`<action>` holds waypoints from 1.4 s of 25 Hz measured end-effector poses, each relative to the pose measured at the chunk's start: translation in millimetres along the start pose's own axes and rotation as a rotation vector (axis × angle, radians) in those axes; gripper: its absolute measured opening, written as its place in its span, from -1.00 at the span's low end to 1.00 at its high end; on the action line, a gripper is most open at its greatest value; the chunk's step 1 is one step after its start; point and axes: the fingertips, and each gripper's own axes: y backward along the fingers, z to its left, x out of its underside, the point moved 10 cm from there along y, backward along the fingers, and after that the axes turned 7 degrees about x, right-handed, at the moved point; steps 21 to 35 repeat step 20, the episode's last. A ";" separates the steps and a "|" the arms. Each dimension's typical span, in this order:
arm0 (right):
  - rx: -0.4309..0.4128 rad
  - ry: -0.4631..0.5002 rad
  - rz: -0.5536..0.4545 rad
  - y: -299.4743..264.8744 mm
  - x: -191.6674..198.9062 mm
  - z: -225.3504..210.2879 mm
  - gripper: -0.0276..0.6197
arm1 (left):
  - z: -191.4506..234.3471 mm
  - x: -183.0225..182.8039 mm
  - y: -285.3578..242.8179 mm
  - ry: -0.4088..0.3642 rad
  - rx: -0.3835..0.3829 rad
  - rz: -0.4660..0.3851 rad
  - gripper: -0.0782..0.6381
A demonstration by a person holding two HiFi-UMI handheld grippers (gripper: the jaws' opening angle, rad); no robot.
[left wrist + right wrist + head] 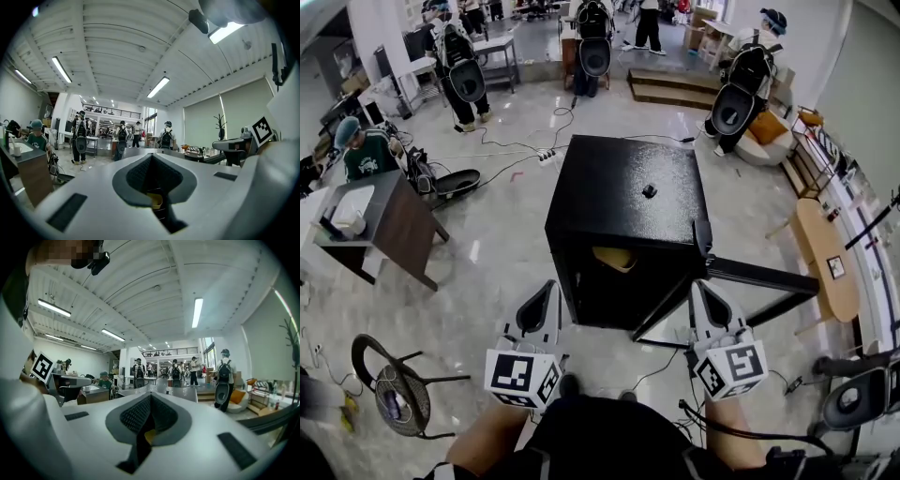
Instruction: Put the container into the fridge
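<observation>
A black fridge (623, 202) stands on the floor ahead of me, its door (761, 275) swung open to the right. Inside on a shelf sits a yellow container (617, 258). Its yellow also shows through the slit under the shut jaws in the left gripper view (155, 200) and the right gripper view (149, 435). My left gripper (550, 288) hovers just in front of the fridge's lower left corner, shut and empty. My right gripper (699, 288) is near the door hinge side, also shut with nothing held. Both grippers (152, 157) (150, 397) point at the fridge.
A small black object (649, 191) lies on the fridge top. A brown desk (398, 225) stands left, with a seated person (364, 150) behind it and a chair (394, 389) at lower left. Cables (525, 150) cross the floor. A wooden bench (823, 262) is right. Several people with backpacks stand behind.
</observation>
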 end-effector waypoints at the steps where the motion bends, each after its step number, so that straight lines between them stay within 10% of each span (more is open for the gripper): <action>1: 0.002 0.000 -0.001 -0.3 0.1 0.2 -0.87 | 0.3 -0.3 0.7 0.000 0.000 -0.002 -0.76; 35: 0.006 -0.004 -0.005 0.6 1.3 8.5 -0.87 | 10.4 2.9 11.1 0.021 0.002 0.008 -0.76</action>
